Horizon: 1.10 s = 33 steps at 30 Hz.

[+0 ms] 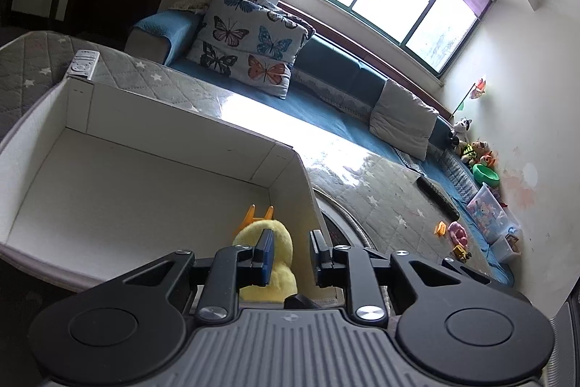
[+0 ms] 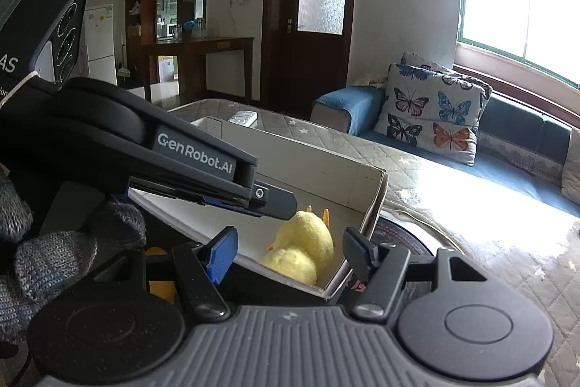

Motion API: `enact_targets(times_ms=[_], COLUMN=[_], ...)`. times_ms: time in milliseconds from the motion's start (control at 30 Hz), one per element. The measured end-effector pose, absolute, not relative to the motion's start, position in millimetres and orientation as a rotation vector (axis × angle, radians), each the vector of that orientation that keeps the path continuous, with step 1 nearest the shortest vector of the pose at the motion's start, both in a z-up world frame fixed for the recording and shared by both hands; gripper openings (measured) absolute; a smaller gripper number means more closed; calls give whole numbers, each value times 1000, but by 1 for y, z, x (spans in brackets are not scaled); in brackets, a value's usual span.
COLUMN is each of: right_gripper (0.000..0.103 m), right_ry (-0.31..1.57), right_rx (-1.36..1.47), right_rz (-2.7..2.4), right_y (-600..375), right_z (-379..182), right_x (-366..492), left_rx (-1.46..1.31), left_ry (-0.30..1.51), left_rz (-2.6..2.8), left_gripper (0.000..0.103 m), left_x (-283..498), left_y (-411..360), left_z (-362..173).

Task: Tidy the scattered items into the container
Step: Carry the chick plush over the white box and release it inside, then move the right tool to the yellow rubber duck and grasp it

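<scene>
Plush duck (image 2: pixel 308 238) lies in box (image 1: pixel 152 118), near-right corner, long axis along side wall. L claw (image 1: pixel 291 256) closed to its narrowest, gripping nothing, tip just above duck. R claw (image 2: pixel 290 252) half open, empty, farther back; L nearer.

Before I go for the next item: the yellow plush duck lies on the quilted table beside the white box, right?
Not quite. The yellow plush duck lies inside the white box, in a corner, not beside it on the quilted table. The right wrist view shows it.
</scene>
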State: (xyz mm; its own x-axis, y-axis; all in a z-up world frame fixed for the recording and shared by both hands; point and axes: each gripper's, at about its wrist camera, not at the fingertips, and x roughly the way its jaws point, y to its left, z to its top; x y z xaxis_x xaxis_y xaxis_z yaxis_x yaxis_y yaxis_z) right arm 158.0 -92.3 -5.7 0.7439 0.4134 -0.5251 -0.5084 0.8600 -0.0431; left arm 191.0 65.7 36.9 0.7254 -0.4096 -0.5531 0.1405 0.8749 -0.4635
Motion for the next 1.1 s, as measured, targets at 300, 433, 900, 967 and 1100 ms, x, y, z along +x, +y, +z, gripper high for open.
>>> enact_targets(times_ms=[300,433,900,967,1100], right_gripper=[66,66,78,81,82], right_ry=[529,533,590,601,613], right_rx=[-177,-174,-198,-201,-214], right_rz=[525,536,631,649,683], right_y=[-103,-108,-113,-112,-107], right_z=[-6,-9,-27,-31,-36], right_x=[127,115,71,67,61], left_rx=[-387,-390,-379,-371,-359], left_ry=[695,698,736,748,779], left_rz=[-297,-291,-293,-298,-297], left_gripper=[24,26,26,29,29], left_x=[157,142,81,73,58], left_y=[65,65,78,80,83], left_z=[39,38,24,21,14])
